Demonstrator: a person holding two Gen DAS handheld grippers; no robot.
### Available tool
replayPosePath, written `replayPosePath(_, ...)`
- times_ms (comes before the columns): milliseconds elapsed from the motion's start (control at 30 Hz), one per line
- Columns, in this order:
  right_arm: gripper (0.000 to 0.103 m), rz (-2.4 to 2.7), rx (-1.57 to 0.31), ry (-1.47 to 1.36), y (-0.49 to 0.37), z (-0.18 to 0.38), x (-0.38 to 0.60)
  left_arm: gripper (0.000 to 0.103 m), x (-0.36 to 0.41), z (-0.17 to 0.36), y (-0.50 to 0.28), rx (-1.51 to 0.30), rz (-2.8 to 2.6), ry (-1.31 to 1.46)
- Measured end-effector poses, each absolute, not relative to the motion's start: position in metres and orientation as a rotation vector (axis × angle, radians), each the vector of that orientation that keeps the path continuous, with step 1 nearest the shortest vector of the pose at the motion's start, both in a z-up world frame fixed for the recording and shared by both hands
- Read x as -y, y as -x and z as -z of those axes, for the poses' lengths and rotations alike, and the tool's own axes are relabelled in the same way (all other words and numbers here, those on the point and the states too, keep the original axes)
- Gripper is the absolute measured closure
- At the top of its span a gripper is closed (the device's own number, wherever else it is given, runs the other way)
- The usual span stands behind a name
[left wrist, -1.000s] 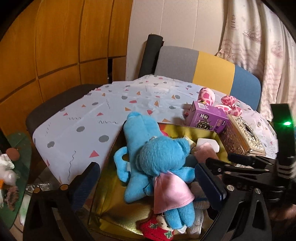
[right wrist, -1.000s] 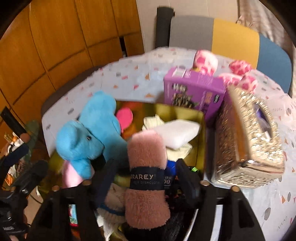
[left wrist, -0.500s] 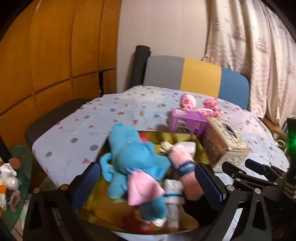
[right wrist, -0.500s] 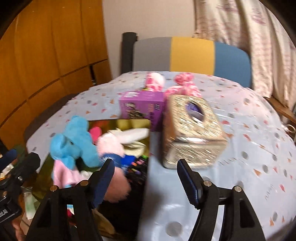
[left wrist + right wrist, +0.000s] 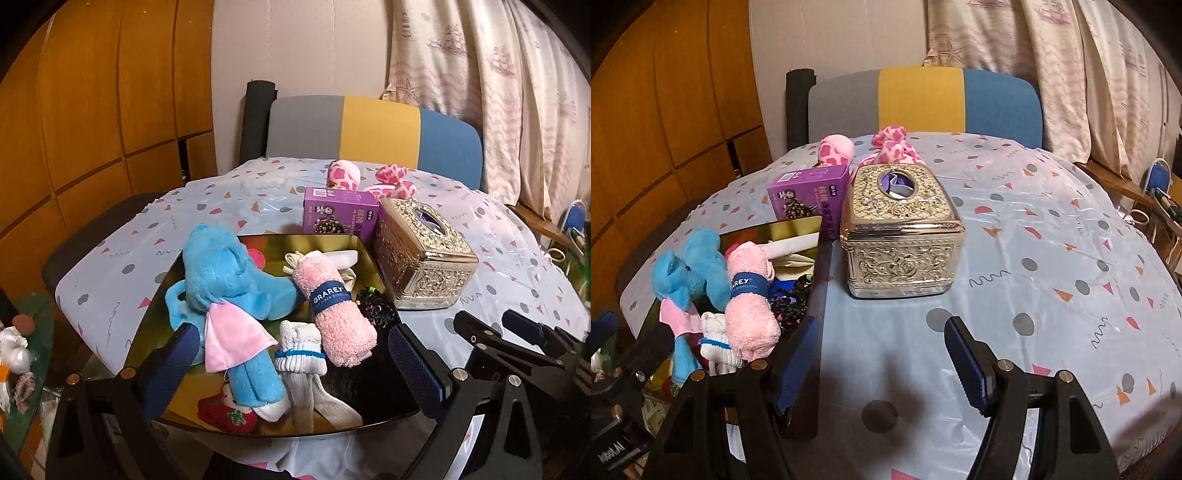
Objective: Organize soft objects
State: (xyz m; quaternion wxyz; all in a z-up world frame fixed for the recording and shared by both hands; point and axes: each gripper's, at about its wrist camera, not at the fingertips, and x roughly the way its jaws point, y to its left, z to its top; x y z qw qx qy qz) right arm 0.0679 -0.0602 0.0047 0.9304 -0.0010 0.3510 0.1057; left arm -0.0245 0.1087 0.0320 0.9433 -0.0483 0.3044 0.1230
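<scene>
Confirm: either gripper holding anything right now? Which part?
Nothing held. Left gripper and right gripper both have open, empty jaws; the pink rolled towel lies in the gold box.

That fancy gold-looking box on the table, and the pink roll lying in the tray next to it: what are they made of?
The box looks like metal or metal-coated plastic, shiny pale gold; raised rose and lattice patterns catch the light, but the look alone cannot settle which. The pink roll looks like fluffy microfiber cloth: a fuzzy, looped surface, and its dark blue band reads "dishcloth".
</scene>
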Motion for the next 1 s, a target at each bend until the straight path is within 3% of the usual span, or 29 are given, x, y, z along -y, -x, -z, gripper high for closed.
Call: replayPosePath(1000,0.032,-0.228,-0.699,0.032,-0.059,-0.008,0.051,0.000,-0.113,-0.031,0.030,-0.625,-0.257,0.122)
